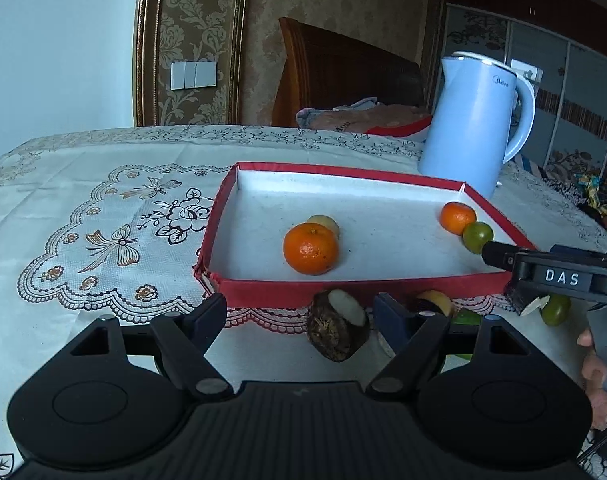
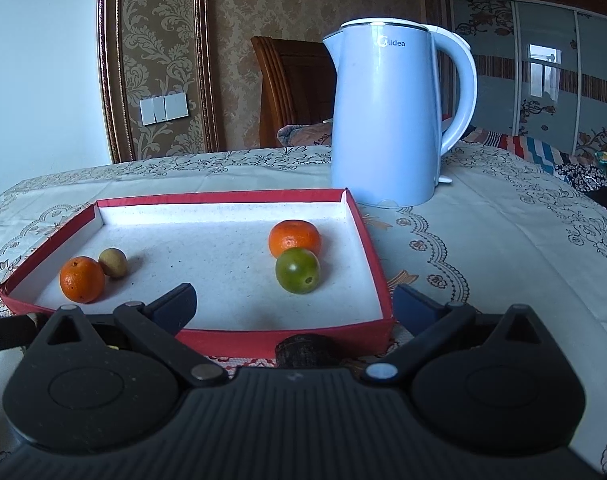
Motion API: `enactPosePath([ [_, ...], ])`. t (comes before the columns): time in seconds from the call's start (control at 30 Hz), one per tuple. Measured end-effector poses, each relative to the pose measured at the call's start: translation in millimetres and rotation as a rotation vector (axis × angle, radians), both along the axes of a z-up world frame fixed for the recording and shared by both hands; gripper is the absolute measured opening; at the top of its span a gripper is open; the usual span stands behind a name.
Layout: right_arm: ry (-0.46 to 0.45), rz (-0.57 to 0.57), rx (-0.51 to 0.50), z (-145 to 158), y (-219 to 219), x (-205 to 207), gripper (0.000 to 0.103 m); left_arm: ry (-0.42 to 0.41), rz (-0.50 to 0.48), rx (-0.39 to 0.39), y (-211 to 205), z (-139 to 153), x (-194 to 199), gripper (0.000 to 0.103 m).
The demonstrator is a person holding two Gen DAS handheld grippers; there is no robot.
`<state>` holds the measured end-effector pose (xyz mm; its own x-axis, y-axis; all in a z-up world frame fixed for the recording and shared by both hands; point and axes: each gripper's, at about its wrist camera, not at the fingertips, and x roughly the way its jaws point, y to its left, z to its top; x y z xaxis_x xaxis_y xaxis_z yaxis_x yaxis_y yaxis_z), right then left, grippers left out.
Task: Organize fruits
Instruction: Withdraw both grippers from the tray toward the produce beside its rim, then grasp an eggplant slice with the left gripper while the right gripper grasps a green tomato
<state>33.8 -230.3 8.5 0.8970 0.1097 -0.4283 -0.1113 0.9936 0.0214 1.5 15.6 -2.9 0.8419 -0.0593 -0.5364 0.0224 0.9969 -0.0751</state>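
Fruit is being moved into the red tray [image 2: 377, 280]. Four pcs are already in it: big orange [image 1: 310, 248] w/ a small tan fruit [image 1: 325, 224] behind it on the left, a smaller orange [image 2: 294, 239] touching a green citrus [image 2: 297, 271] on the right.

Next up, prob. the dark cut root [image 1: 337, 330] on the table [image 1: 83, 208] just near of the tray wall. Left gripper [image 1: 299, 316] has jaws spread, nothing in them, root between the tips. It needs lowering and closing.

Right gripper [image 2: 295, 304] also has jaws spread and empty. More pcs lie near right. Blue kettle [image 2: 383, 120] stands far right.
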Motion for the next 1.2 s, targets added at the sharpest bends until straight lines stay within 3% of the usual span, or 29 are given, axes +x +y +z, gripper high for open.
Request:
enactPosePath([
  [0.13, -0.004, 0.000, -0.002, 0.2, -0.3, -1.2, 0.103, 0.038, 0.006, 0.042, -4.4, -6.2, 5.3, 0.081],
  [0.33, -0.010, -0.009, 0.016, 1.7, -5.6, -8.2, 0.103, 0.036, 0.029, -0.004, 7.3, -6.5, 2.8, 0.082],
  [0.53, -0.055, -0.019, 0.074, 5.7, -31.3, -41.3, 0.103, 0.033, 0.066, 0.011, 13.1, -7.3, -8.3, 0.082],
  [0.67, -0.020, -0.021, 0.074, -3.7, -48.7, -55.5, 0.103, 0.042, 0.079, 0.061, 6.7, -9.2, -4.9, 0.083],
  [0.77, 0.003, -0.032, 0.136, -4.8, -64.1, -60.5, 0.103, 0.047, 0.078, 0.098, 0.9, -10.4, -2.7, 0.082],
  [1.2, 0.105, -0.025, -0.011, -13.7, -51.5, -56.0, 0.103, 0.052, 0.085, 0.149, -6.6, -12.7, 2.2, 0.082],
])
